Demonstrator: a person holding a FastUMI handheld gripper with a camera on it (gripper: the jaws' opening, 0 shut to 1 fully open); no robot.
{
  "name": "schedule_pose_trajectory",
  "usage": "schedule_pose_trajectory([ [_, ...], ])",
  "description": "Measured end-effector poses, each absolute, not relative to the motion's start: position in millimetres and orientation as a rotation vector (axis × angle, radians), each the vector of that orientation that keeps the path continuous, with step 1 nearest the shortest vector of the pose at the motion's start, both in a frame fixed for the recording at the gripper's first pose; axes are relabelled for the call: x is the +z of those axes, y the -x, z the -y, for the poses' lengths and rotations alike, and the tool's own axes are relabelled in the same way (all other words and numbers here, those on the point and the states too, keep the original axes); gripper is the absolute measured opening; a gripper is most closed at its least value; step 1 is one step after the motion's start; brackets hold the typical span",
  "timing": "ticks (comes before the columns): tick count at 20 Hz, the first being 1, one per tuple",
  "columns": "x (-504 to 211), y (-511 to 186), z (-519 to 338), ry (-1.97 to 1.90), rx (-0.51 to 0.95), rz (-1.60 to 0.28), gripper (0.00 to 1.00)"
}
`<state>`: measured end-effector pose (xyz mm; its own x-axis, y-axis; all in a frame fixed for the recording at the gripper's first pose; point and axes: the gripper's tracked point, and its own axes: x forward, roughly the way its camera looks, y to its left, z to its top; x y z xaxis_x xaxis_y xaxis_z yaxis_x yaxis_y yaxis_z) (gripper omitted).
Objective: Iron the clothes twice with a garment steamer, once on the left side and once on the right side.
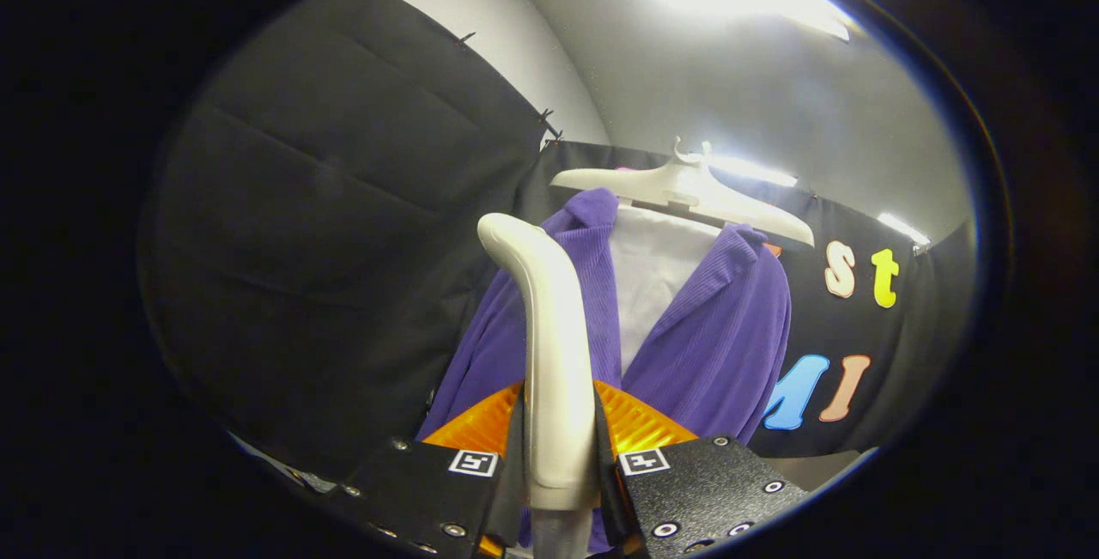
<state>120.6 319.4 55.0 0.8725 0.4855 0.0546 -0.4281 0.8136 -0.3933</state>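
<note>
Clothes [713, 344], a purple ribbed jacket over a white shirt [654, 271], hang open-fronted on a pale hanger [687, 190] against the booth wall, so both front panels face me for steaming. Next in size, the garment steamer [549, 353] rises upright between my fingers, its curved white handle blocking the jacket's left panel. My gripper [560, 466] is closed snugly on that handle, both fingers pressing it, keeping the tool steady just ahead of the fabric.

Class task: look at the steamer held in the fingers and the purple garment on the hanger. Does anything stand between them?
Nothing visible does. The gripper is shut on the steamer, and the purple garment hangs directly beyond it.
</note>
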Motion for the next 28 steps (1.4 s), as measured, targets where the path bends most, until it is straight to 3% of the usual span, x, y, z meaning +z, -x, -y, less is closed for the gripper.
schedule_pose_trajectory([
  [18, -119.4, -88.7, -283.4, 0.483, 0.533, -0.185, 0.37],
  [24, -136.7, -80.6, -279.9, 0.502, 0.552, -0.179, 0.37],
  [28, -185.7, -67.7, -271.4, 0.487, 0.583, -0.306, 0.37],
])
